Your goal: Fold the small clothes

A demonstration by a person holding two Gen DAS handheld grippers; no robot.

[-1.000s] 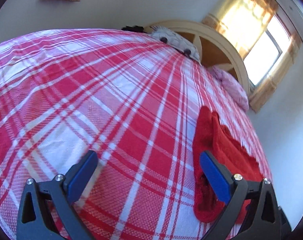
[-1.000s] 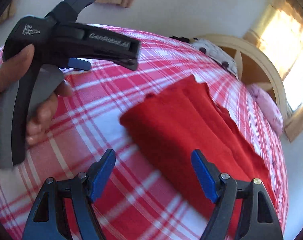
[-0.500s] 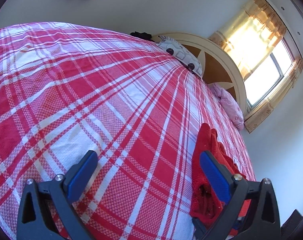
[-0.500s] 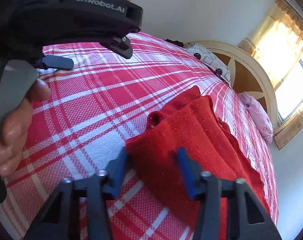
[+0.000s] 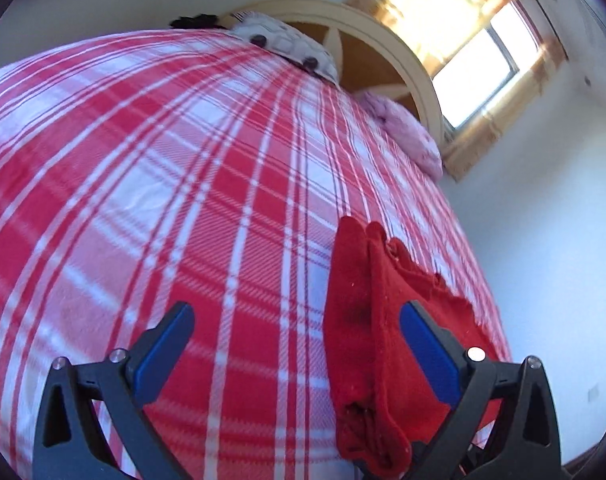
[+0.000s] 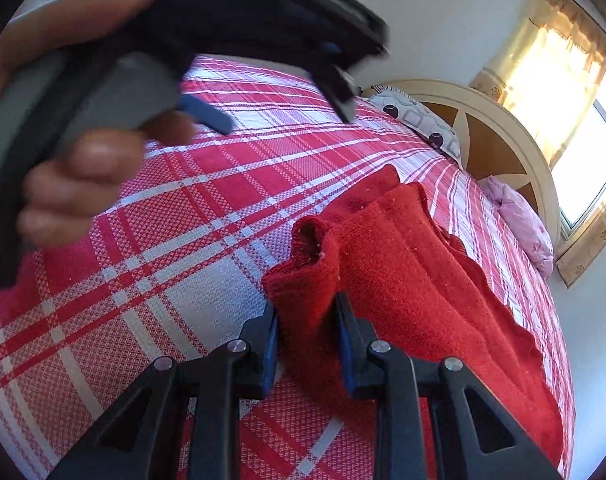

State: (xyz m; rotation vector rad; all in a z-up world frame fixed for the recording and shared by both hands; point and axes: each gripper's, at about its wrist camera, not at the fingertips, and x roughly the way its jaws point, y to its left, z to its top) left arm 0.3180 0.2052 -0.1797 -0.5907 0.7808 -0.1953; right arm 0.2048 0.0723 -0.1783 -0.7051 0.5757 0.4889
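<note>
Your right gripper has just been closing, and its blue fingers now pinch a bunched corner of the red knitted garment between them; the fabric humps up into a small roll just ahead of the pads. Your left gripper is released, fingers spread wide with nothing between them: the left one hangs over bare bedspread and the right one over the near edge of the same garment. From the right wrist view your left hand shows up blurred at the upper left, wrapped round the grey handle, so exactly how high it sits above the bed is hard to judge.

The garment lies on the red and white plaid bedspread, on the side nearer the wall and well short of the spotted pillow and the pink pillow by the headboard. It looks already doubled lengthways, with a scalloped edge showing along its far side.

By my reading, you are at the grasp that opens the next fold: one corner secured, the other not yet taken. The next move calls for bringing the left fingers down on the matching near corner and clenching there, so that both corners lift level. Then carry them together toward the far end. Keep the layers caught together in the right pinch, as a thick knit may slip out one layer at a time.
</note>
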